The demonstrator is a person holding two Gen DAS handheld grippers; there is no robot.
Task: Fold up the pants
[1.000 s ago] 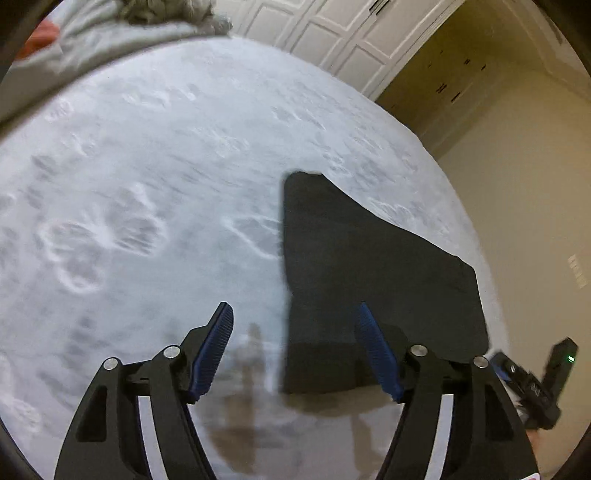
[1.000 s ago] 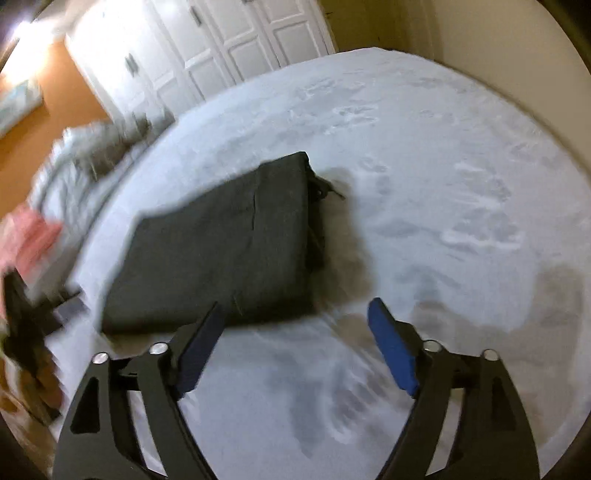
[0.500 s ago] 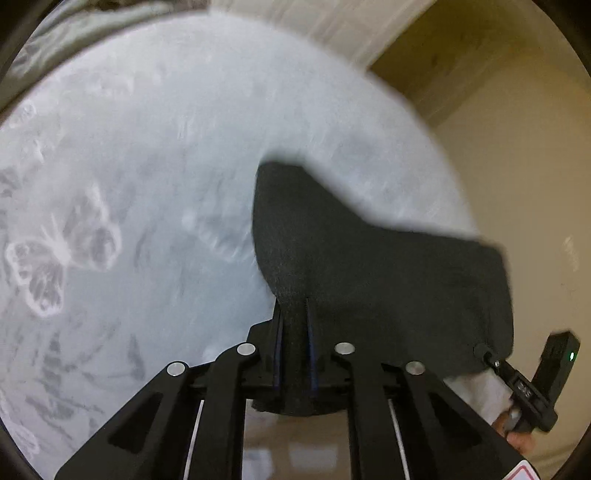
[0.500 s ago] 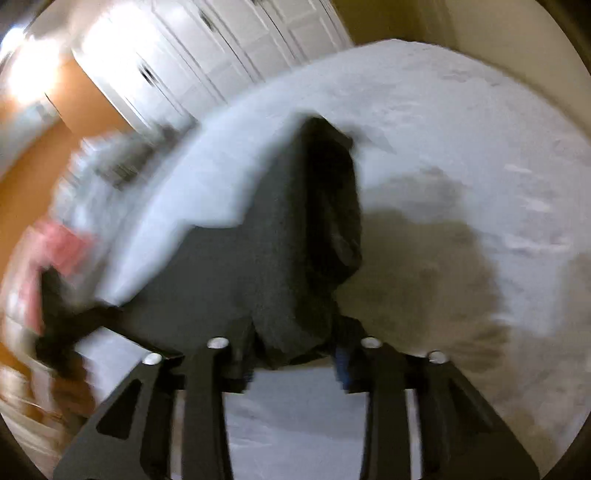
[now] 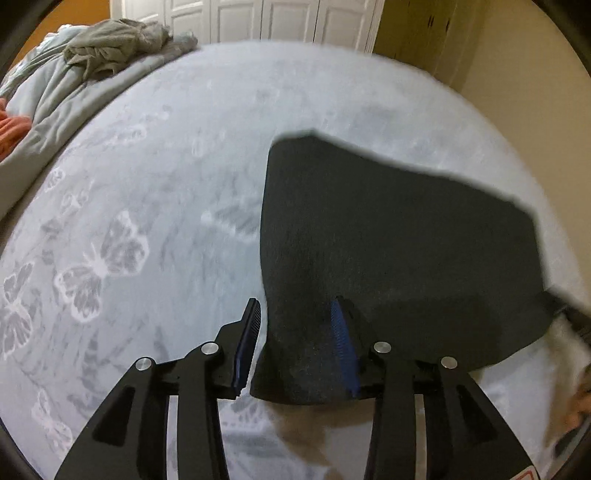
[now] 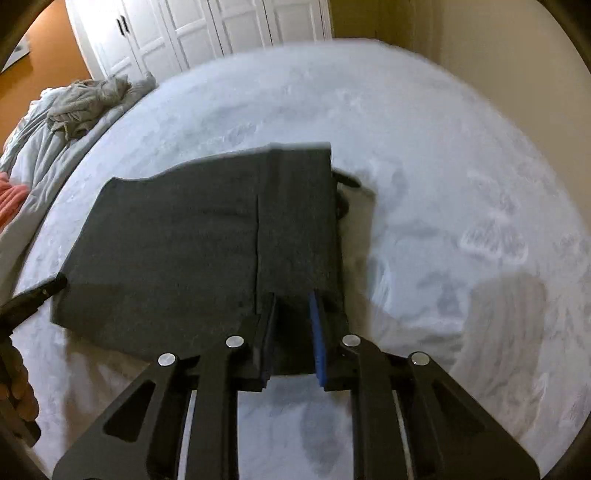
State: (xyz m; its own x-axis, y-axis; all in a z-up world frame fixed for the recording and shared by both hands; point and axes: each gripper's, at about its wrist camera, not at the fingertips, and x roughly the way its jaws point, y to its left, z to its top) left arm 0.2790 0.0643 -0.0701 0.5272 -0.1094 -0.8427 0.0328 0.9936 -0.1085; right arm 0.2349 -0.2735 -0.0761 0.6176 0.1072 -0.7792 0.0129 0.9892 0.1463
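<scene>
**Dark pants folded flat on a butterfly-print bedspread**

On the pale grey bedspread [image 5: 155,206], seen from the left wrist, the charcoal pants [image 5: 399,251] lie as a folded, roughly four-sided slab of matte, felt-like cloth. Its near-left corner bunches up between the fingers of the left gripper [image 5: 295,343], whose jaws stand apart; the ribbed blue pads [image 5: 341,347] flank the cloth without pinching it. The spread is soft and faintly fuzzy, printed with white-outlined butterflies. At the far left a rumpled grey garment [image 5: 114,44] sits atop a heaped quilt, with white panelled doors [image 5: 258,18] behind.

From the right wrist, the pants [image 6: 177,251] show a straight vertical fold edge, with a narrower layered band lying along the right side. The right gripper [image 6: 293,332] straddles the near edge of that band, jaws parted only narrowly; whether the pads actually press the cloth I cannot tell. A dark drawstring loop [image 6: 345,181] pokes out beyond the far right corner.
</scene>
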